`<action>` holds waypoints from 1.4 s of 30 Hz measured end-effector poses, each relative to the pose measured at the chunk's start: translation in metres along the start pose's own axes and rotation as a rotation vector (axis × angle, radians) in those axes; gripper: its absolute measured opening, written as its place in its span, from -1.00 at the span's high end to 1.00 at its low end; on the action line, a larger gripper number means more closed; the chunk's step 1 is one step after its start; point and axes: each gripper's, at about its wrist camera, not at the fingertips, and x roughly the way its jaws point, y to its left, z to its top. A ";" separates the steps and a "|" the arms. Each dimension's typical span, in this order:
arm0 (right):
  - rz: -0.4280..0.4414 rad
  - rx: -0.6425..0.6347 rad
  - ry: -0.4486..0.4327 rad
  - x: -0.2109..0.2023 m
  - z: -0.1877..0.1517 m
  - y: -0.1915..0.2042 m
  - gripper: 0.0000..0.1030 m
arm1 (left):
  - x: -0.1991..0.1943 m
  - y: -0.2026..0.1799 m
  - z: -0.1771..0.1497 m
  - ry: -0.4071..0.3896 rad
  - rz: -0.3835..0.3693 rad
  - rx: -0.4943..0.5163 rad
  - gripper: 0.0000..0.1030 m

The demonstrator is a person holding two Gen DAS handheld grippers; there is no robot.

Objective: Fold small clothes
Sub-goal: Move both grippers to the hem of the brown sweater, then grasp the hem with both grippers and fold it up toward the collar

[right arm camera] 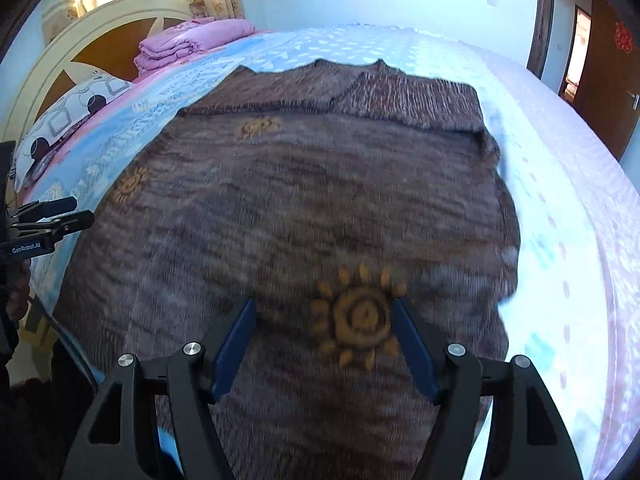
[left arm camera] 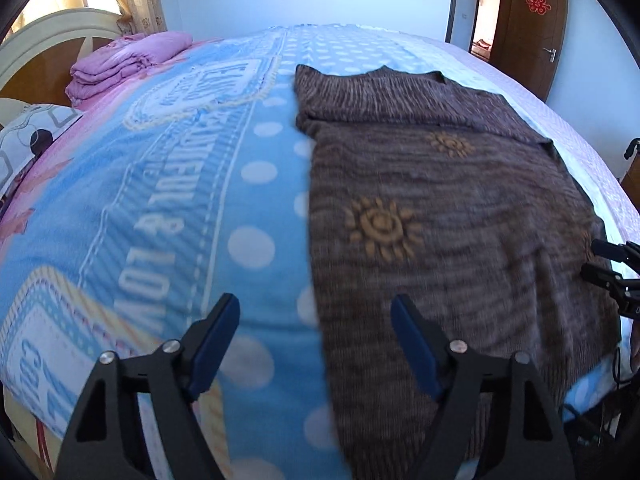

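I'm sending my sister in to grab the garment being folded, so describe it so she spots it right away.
Start at the big bed with the blue polka-dot blanket across it. Lying flat on that blanket, away from the headboard end, is the brown knitted sweater. Unlike the folded pink bedding stacked by the headboard, it is dark, ribbed and dotted with mustard sun motifs.

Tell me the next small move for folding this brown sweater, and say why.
Probably lower both grippers to pinch the near hem. The brown sweater lies flat on the blue blanket, sleeves already folded across the top. The left gripper and right gripper both have open jaws and hold nothing, hovering over its near end.
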 end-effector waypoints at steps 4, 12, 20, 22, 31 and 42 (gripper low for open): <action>-0.020 -0.021 0.003 -0.005 -0.012 0.003 -0.37 | -0.005 -0.003 -0.015 0.030 -0.031 0.000 -0.32; -0.019 0.020 0.000 -0.016 -0.029 -0.006 -0.37 | -0.017 -0.005 -0.046 0.071 -0.070 -0.018 0.22; -0.041 0.041 0.001 -0.023 -0.036 -0.012 -0.37 | -0.021 -0.004 -0.060 0.105 -0.112 -0.074 0.51; -0.040 0.050 -0.003 -0.025 -0.038 -0.016 -0.37 | -0.020 -0.005 -0.061 0.107 -0.107 -0.077 0.50; -0.056 0.143 -0.023 -0.055 -0.053 -0.045 -0.37 | -0.018 -0.010 -0.066 0.126 -0.081 -0.042 0.10; 0.009 0.232 0.061 -0.056 -0.095 -0.058 -0.37 | -0.032 -0.006 -0.062 0.093 -0.199 -0.047 0.83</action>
